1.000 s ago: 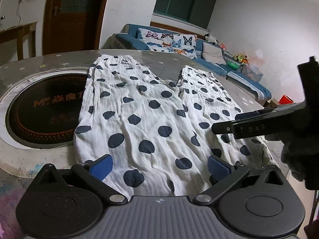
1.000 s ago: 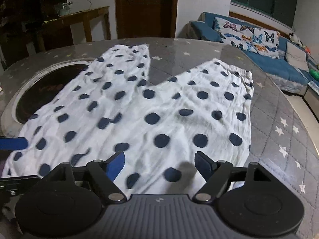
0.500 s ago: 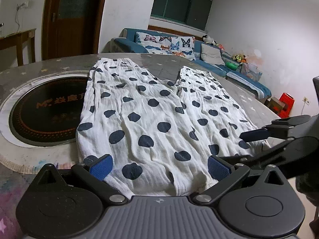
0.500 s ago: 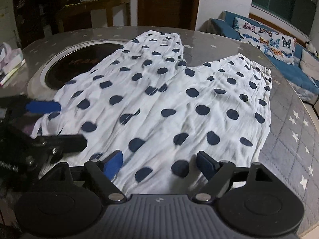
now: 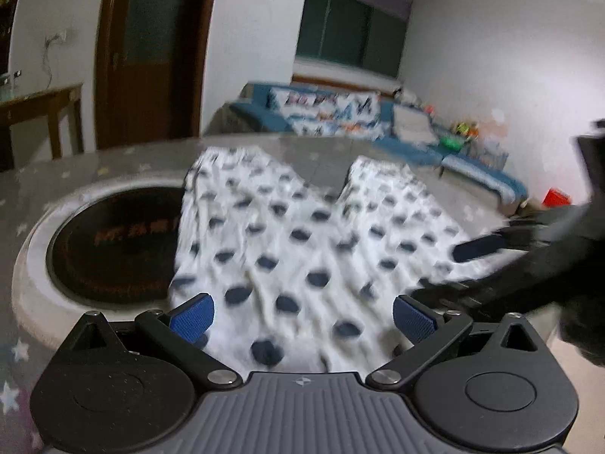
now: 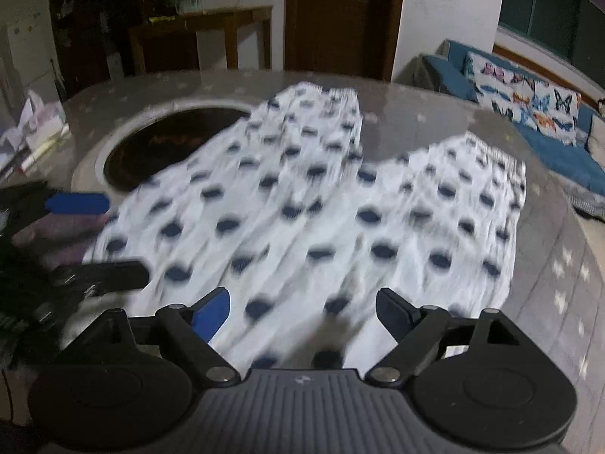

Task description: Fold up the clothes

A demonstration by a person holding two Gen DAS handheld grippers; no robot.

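White trousers with dark blue dots (image 5: 302,234) lie flat on the round table, legs spread away from me, waist end near the front edge. In the right wrist view the trousers (image 6: 321,208) fill the middle. My left gripper (image 5: 302,314) hangs open above the waist end with nothing between its blue pads. My right gripper (image 6: 302,310) is open too, above the same end. The right gripper's fingers (image 5: 480,246) reach in from the right in the left wrist view; the left gripper's fingers (image 6: 79,204) show at the left in the right wrist view. Both views are motion-blurred.
A dark round inset (image 5: 113,242) sits in the table left of the trousers. The grey starred tabletop (image 6: 559,265) is bare to the right. A blue sofa (image 5: 340,113) stands behind, a wooden side table (image 6: 200,34) and a door at the back.
Both grippers have pulled back and risen from the waist end, so the trousers look smaller and further off. The jaws stay open. The trousers lie as before.
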